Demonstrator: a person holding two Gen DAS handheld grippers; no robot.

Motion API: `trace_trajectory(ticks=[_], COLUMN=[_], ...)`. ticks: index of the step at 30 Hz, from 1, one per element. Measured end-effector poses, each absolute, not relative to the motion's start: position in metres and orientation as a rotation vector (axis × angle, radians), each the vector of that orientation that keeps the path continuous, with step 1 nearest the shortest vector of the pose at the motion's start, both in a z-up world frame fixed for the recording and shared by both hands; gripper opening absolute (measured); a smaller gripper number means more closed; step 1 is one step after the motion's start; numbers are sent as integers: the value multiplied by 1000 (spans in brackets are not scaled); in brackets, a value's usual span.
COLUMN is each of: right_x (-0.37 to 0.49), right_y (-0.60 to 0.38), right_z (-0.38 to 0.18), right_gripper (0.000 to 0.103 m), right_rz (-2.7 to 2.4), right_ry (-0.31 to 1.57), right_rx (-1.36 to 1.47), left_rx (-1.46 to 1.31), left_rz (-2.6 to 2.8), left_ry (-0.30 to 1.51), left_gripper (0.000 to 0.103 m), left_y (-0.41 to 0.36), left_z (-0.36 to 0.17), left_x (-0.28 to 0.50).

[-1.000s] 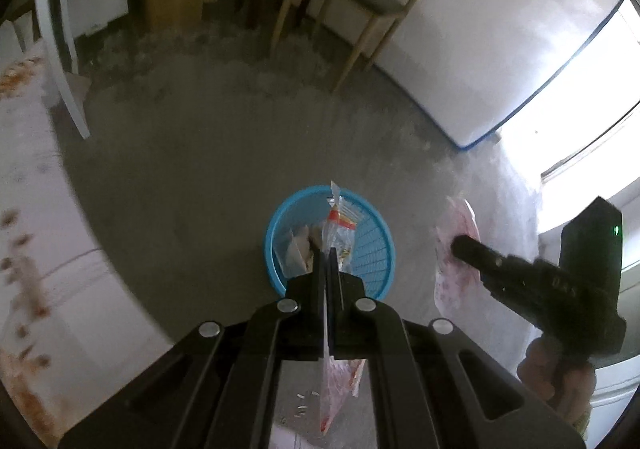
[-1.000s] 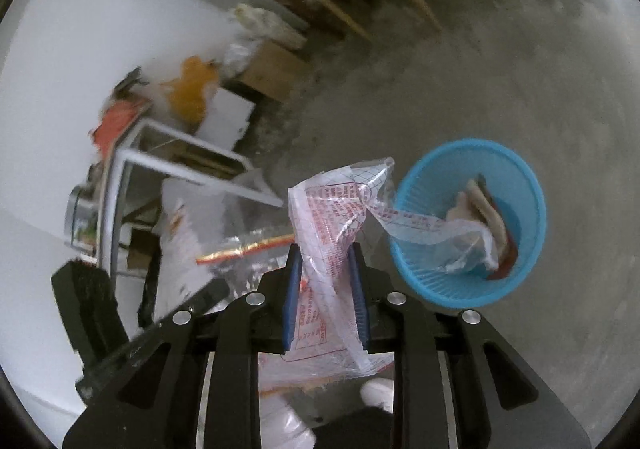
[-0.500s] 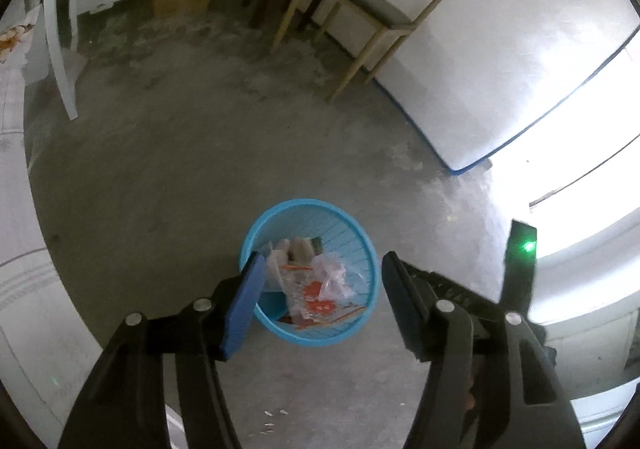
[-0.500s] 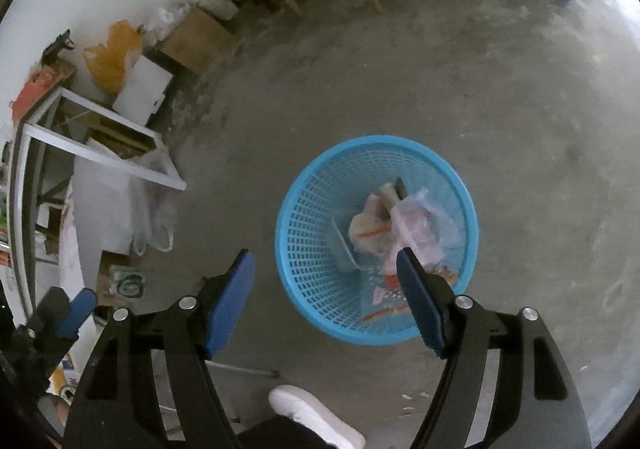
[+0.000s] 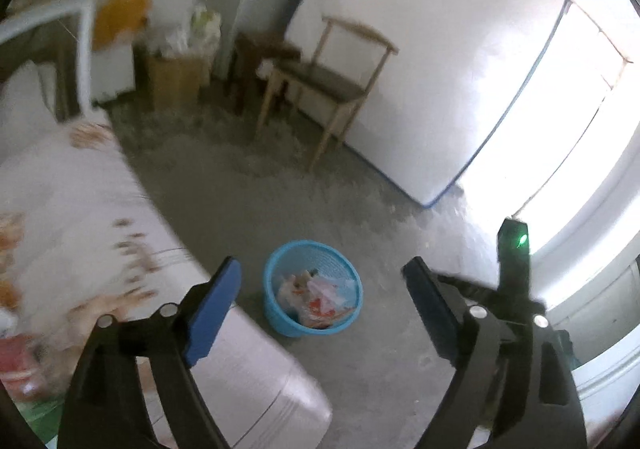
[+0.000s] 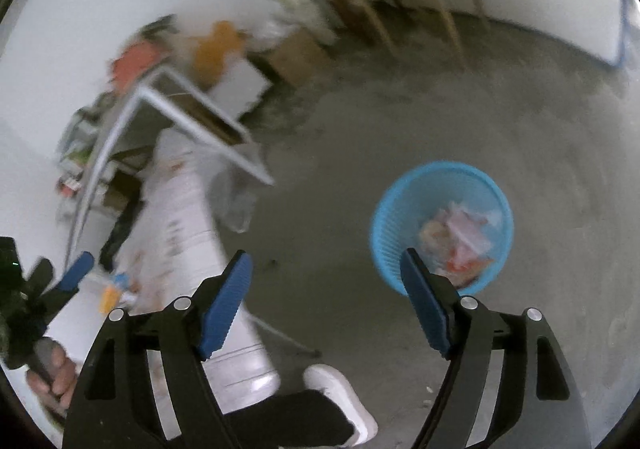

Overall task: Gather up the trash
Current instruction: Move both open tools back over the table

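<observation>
the left tool (image 5: pixel 320 289) is released and its jaws are opening, nothing between them; a second ago it was clenched on a clear plastic wrapper above the blue basket (image 5: pixel 280 313). the right tool (image 6: pixel 326 277) is likewise released, jaws opening and empty, where earlier it pinched a printed plastic bag. both pieces now lie in the basket with the other wrappers (image 5: pixel 320 295), on the concrete floor (image 5: pixel 248 209) just beside the white-covered bench (image 5: pixel 80 201). the basket looks smaller and farther off than half a second ago, and more of the bench and wooden chair (image 5: pixel 332 77) shows. a white shoe (image 6: pixel 340 389) stands near the bench.
</observation>
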State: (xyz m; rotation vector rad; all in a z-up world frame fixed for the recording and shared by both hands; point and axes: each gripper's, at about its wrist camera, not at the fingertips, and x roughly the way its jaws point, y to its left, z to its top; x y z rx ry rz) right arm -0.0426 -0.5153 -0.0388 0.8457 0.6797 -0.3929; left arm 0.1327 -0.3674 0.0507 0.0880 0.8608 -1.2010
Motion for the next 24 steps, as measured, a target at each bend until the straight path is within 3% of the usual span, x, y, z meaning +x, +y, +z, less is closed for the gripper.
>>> trace_trajectory(ticks=[5, 14, 24], right_x=[-15, 93, 157], right_y=[-473, -367, -185], right_z=[12, 55, 55], right_gripper=[78, 78, 82], right_rz=[-224, 96, 457], right_ry=[612, 655, 793], right_rx=[729, 521, -24], left_rx=[35, -139, -287], left_rz=[-1084, -794, -611], left_ry=[833, 724, 787], left_gripper=[88, 88, 88], left_y=[-268, -95, 7], left_z=[59, 49, 7], left_x=[141, 155, 170])
